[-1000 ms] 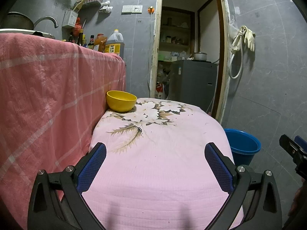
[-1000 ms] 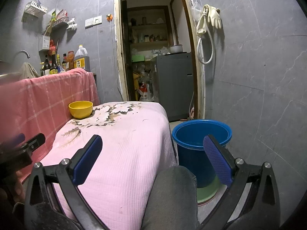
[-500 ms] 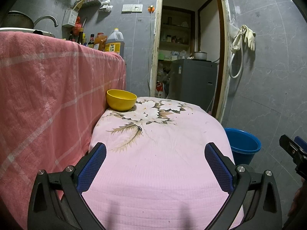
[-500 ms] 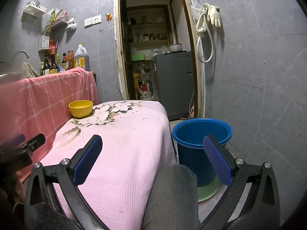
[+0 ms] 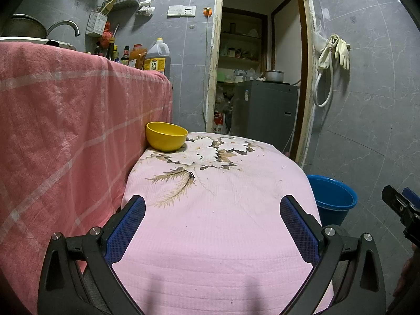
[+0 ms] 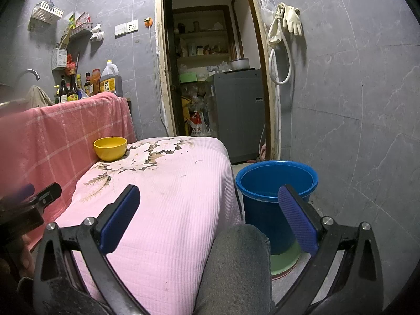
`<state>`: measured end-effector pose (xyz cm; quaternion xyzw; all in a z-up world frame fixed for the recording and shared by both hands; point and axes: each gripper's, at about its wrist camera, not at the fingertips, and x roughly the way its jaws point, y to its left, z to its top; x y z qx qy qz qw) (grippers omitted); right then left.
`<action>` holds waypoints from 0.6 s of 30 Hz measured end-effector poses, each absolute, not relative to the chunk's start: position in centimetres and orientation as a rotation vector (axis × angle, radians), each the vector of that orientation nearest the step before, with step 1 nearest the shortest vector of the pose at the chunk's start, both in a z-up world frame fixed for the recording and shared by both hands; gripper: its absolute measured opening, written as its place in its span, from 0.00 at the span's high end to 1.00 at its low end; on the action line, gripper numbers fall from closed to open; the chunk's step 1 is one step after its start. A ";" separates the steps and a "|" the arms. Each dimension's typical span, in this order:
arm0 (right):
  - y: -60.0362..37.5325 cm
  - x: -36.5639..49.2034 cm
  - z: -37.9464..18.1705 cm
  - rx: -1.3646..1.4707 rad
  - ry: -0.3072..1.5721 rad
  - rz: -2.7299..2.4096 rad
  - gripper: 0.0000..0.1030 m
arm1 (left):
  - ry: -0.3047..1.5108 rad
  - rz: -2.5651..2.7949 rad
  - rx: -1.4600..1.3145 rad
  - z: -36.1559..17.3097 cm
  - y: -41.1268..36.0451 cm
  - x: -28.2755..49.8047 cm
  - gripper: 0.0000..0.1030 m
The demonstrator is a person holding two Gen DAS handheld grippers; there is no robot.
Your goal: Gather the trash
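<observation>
A low table under a pink floral cloth (image 5: 218,223) (image 6: 162,210) fills the middle of both views. A yellow bowl (image 5: 166,136) (image 6: 110,148) stands at its far left corner. On the floor to the right of the table is a blue bucket (image 5: 332,198) (image 6: 275,191). My left gripper (image 5: 212,225) hovers open above the table's near end with nothing between its fingers. My right gripper (image 6: 210,218) is open too, above the table's right edge and a grey-trousered knee (image 6: 236,267). Only tiny dark specks show on the cloth.
A taller counter draped in pink checked cloth (image 5: 65,131) rises on the left, carrying bottles (image 5: 157,59) and a sink tap (image 5: 64,26). A doorway (image 5: 260,78) behind leads to a grey appliance (image 5: 265,113). Gloves and a hose (image 6: 283,31) hang on the tiled right wall.
The left wrist view has shifted very slightly; the right one looks the same. Both grippers stay open and empty, and nothing on the table has moved.
</observation>
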<state>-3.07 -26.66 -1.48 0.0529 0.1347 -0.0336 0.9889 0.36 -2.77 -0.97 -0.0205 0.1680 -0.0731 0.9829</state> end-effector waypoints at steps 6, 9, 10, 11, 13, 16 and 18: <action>-26.7 -3.0 -1.5 0.108 0.273 -0.067 0.00 | 0.340 -0.145 -0.043 -1.4 -2.7 0.3 0.02; -26.7 -3.1 -1.5 0.108 0.272 -0.067 0.00 | 0.341 -0.145 -0.043 -1.4 -2.7 0.3 0.02; -26.7 -3.0 -1.5 0.107 0.272 -0.067 0.00 | 0.341 -0.145 -0.043 -1.4 -2.7 0.3 0.02; -26.7 -3.0 -1.5 0.107 0.273 -0.067 0.00 | 0.341 -0.145 -0.043 -1.4 -2.7 0.3 0.02; -26.7 -3.1 -1.5 0.109 0.273 -0.067 0.00 | 0.341 -0.145 -0.043 -1.3 -2.7 0.3 0.02; -26.6 -3.1 -1.6 0.110 0.275 -0.068 0.00 | 0.341 -0.145 -0.044 -1.3 -2.7 0.3 0.02; -26.6 -3.1 -1.6 0.109 0.274 -0.068 0.00 | 0.341 -0.145 -0.043 -1.3 -2.7 0.3 0.02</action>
